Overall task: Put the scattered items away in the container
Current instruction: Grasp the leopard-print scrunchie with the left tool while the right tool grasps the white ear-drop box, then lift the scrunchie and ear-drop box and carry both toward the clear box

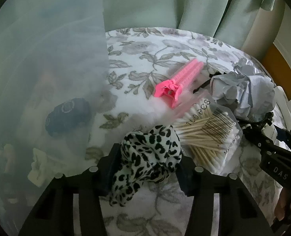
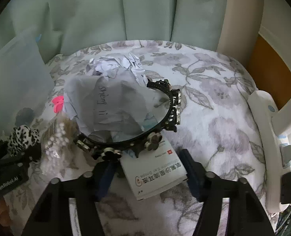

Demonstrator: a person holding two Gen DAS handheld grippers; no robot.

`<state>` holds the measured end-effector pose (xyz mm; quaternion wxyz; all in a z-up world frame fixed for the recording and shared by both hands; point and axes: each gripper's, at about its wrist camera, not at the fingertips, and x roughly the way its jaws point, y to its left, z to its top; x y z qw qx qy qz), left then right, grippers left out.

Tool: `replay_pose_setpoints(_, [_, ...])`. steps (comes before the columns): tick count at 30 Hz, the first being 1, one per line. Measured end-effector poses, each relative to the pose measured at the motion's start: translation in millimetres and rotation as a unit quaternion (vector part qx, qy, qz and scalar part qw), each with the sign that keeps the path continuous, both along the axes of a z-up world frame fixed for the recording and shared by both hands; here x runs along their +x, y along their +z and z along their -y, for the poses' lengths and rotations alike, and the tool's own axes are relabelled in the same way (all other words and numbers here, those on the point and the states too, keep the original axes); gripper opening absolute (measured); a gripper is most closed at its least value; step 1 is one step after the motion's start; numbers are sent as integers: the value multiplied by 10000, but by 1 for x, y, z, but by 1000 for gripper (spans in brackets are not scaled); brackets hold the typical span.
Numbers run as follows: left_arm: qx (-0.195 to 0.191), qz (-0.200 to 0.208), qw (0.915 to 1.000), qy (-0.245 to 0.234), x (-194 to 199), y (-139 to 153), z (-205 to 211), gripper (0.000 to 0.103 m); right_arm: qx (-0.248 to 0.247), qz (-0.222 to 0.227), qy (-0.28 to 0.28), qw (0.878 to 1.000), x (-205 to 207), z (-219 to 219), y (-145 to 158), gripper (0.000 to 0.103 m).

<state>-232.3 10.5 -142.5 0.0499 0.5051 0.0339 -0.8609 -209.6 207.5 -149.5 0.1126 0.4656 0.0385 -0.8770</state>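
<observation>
Your left gripper [image 1: 147, 169] pinches the leopard-print scrunchie [image 1: 145, 157] on the floral blanket [image 1: 145, 63]; your right gripper [image 2: 148, 175] straddles the white ear-drops box [image 2: 155, 177] — pads apparently not touching. The translucent container [image 1: 47, 98], left edge, holds a dark pouch [image 1: 68, 116] and pale cloth [image 1: 41, 163].

Dim, soft daylight; fisheye-curved edges, dark corners, slight blur.

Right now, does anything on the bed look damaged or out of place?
Yes: crumpled paper is stuffed inside the black headband, which lies partly on a white box. Nothing looks spilled; the cotton swabs remain bagged.
</observation>
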Motion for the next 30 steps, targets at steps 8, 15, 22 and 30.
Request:
replay_pose_setpoints(8, [-48, -22, 10000, 27, 4, 4, 5, 40, -7, -25, -123, 9999, 5, -4, 4, 53])
replay_pose_setpoints(15, [35, 8, 10000, -9, 12, 7, 4, 34, -39, 27, -266, 9996, 19, -14, 9, 52])
replay_pose_setpoints(22, [-43, 53, 9999, -73, 17, 9, -4, 33, -130, 135, -566, 9982, 33, -33, 14, 52])
replay_pose_setpoints(30, [138, 41, 9998, -148, 27, 19, -11, 31, -250, 52, -805, 9964, 52, -46, 29, 50])
